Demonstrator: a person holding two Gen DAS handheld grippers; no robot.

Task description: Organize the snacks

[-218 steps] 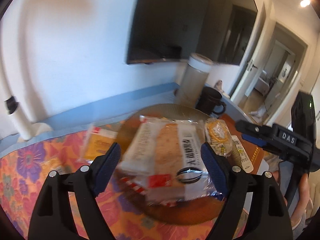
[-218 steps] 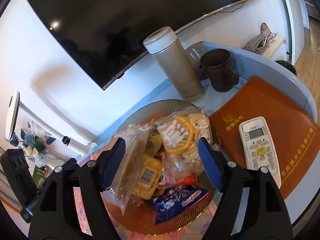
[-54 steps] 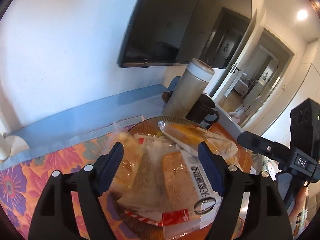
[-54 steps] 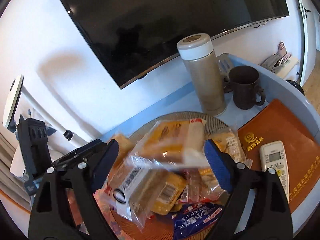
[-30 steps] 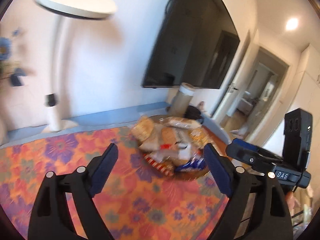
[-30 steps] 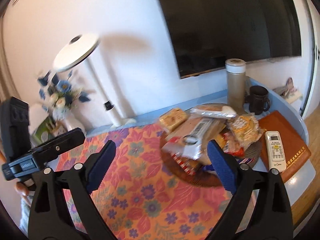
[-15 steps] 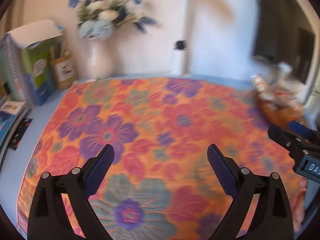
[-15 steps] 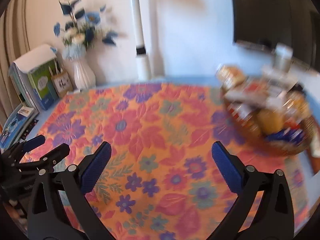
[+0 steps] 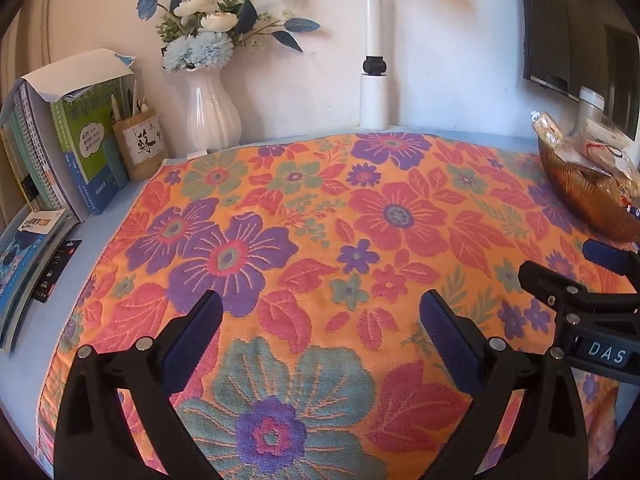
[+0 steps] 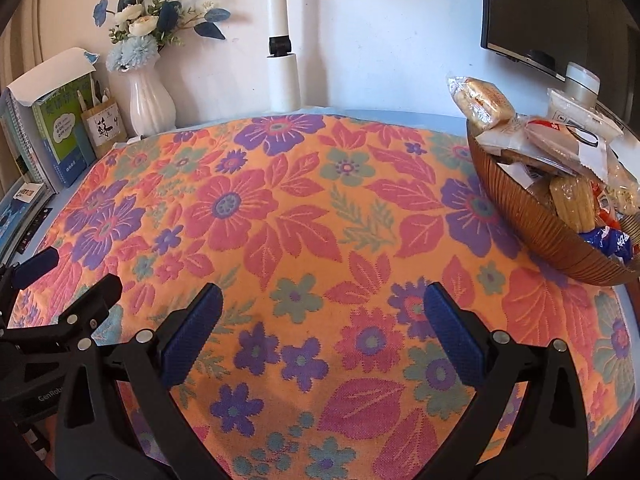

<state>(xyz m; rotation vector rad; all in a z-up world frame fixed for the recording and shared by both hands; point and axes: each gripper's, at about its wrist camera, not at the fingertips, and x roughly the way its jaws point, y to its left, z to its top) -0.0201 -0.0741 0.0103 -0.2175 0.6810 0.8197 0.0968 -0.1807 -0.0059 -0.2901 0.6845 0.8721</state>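
All snacks (image 10: 532,148) are seen piled in the basket (image 10: 540,224) at right of frame; left gripper (image 9: 320,332) and right gripper (image 10: 320,328) are held wide open, empty, above the bare tabletop (image 10: 280,220). Nothing further should be grasped.

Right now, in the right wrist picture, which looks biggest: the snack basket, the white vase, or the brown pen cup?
1. Snack basket, though it sits nearest.
2. White vase.
3. Brown pen cup.
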